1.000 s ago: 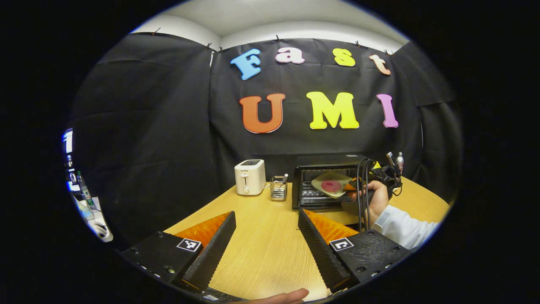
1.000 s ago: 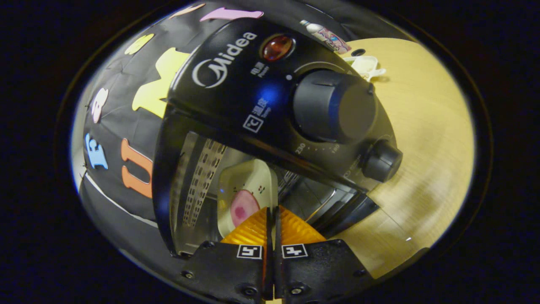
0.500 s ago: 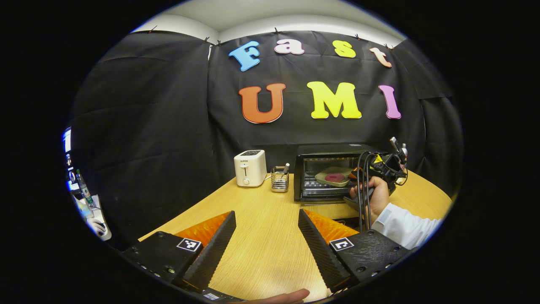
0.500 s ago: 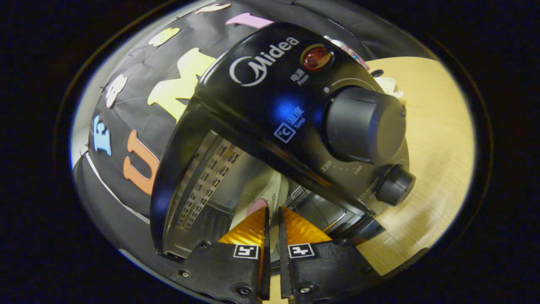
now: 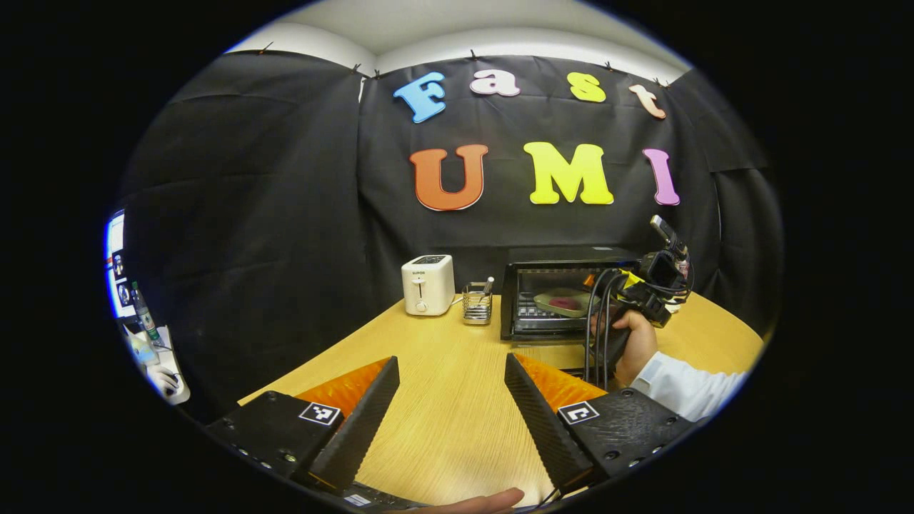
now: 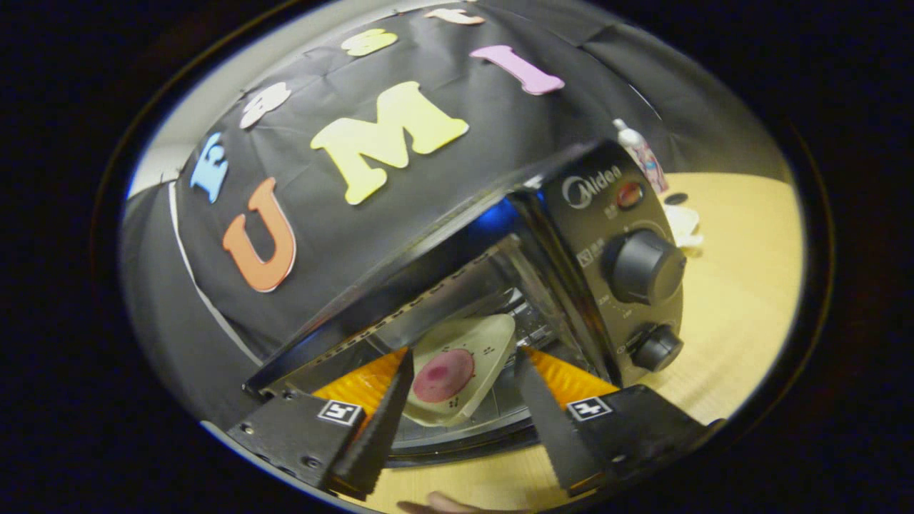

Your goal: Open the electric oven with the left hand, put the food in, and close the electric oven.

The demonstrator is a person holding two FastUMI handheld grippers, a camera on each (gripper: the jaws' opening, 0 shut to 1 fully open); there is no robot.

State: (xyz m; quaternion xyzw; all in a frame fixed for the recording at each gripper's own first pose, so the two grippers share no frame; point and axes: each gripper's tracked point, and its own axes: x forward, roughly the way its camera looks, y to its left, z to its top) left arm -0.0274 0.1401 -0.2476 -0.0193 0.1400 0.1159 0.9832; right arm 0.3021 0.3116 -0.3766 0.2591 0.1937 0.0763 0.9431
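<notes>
While plate [image 6: 464, 360] sits in oven [image 6: 614, 235]; toaster [image 5: 427, 284], rack [image 5: 477, 303] beside.

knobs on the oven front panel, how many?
2. On the oven control panel in the right gripper view: a large knob in the upper part, a smaller knob below it. No others visible on the panel.

wooden table [image 5: 443, 400] bearing oven [image 5: 550, 296], toaster [image 5: 427, 284]

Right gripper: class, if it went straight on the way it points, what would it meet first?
Probably the plate with the food, lying inside the open oven, directly ahead of the right gripper; depth is uncertain.
</notes>
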